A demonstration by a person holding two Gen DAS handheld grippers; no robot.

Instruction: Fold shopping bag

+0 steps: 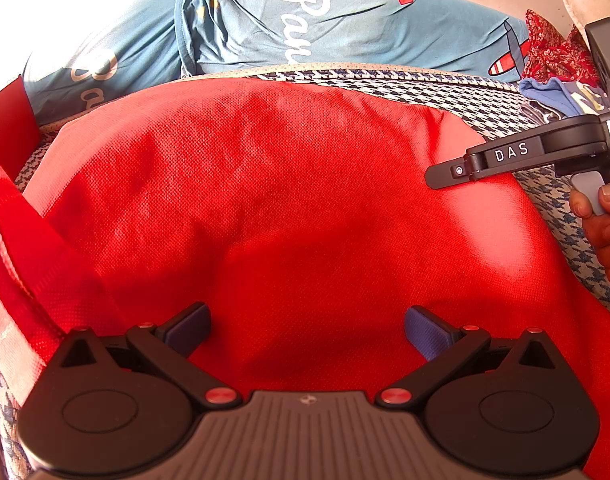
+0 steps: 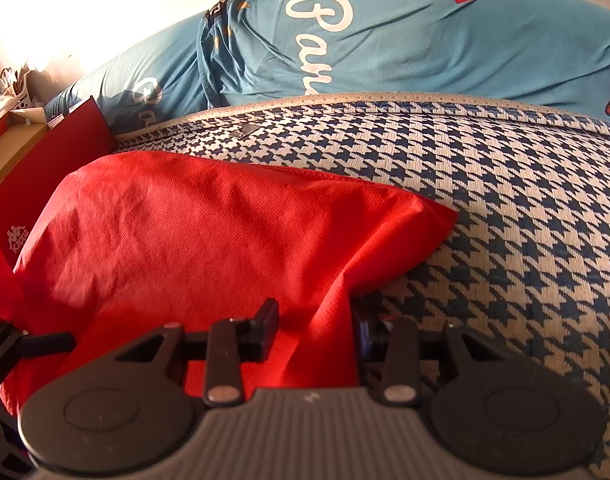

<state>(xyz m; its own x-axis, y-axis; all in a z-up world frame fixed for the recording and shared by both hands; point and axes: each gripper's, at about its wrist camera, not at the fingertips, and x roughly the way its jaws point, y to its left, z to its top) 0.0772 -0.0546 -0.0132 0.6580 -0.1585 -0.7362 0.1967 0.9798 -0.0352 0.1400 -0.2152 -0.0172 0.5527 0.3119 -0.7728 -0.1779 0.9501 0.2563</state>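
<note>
The red shopping bag (image 2: 193, 232) lies flattened on a bed cover (image 2: 505, 208) with a blue-and-white houndstooth pattern; what it holds cannot be seen. The right gripper (image 2: 315, 328) is clenched on a fold at the bag's edge. The left gripper (image 1: 307, 334) hovers over the red fabric, released, fingers wide apart. Behind lies a blue pillow (image 2: 405, 40) with white lettering, against a pale wall (image 2: 105, 8).

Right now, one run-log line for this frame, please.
stage: fold under way | red shopping bag: flat on houndstooth cover | left gripper: open above bag | right gripper: at bag's right edge, fabric between fingers
</note>
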